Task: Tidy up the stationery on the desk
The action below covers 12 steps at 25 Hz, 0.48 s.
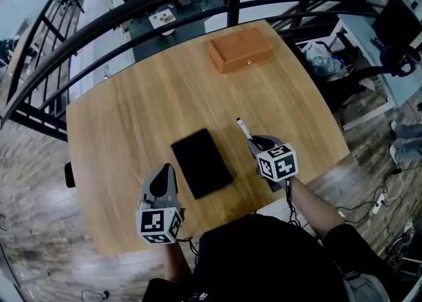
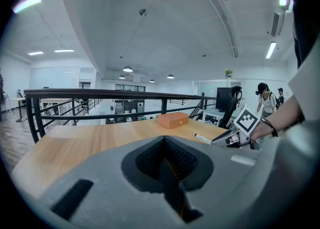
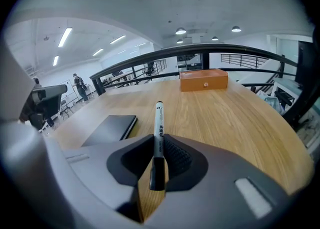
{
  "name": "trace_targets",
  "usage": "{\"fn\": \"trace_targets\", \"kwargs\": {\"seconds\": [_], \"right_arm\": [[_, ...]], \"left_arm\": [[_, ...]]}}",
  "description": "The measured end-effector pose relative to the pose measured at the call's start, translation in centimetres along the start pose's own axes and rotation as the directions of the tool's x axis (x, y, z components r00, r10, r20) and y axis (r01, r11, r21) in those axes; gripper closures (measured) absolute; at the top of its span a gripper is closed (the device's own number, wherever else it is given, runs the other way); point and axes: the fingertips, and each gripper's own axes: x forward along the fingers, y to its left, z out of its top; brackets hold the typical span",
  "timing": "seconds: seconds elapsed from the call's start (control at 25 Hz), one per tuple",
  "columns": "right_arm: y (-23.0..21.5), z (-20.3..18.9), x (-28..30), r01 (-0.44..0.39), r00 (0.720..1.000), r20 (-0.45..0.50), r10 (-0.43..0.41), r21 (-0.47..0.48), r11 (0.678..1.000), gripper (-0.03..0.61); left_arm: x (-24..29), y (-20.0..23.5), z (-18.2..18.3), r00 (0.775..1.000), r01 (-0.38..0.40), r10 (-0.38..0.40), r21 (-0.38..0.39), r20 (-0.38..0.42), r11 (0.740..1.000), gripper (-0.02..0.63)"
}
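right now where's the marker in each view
Head view: marker just right of centre, sticking out of the right tongs.
Left gripper view: marker right of centre, a small white stick over the desk.
Right gripper view: marker dead centre, clamped between the tongs, pointing away.
Shared landmark: orange box at the desk's far edge.

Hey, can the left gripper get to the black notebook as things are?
Probably yes: the black notebook lies flat just beside the left gripper, nothing between them. Its jaws are shut and empty, so they'd need opening first.
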Motion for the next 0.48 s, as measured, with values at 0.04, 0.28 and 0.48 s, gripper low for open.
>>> {"fn": "trace_targets", "kwargs": {"seconds": [0.04,0.28,0.48], "right_arm": [[0.3,0.0,0.0,-0.003,1.0,-0.001,0.003,0.003,1.0,0.502],[1.5,-0.2,0.2,-0.018,1.0,-0.009,0.018,0.007,1.0,0.502],[2.8,-0.7,0.6,-0.034,0.999,-0.023,0.034,0.019,0.999,0.502]], "left_arm": [[0.0,0.0,0.0,1.0,0.003,-0.003,-0.001,-0.001,1.0,0.615],[0.2,0.2,-0.5,1.0,0.01,-0.01,-0.005,-0.008,1.0,0.616],[0.1,0.7,-1.0,1.0,0.011,-0.011,-0.015,-0.013,1.0,0.616]]}}
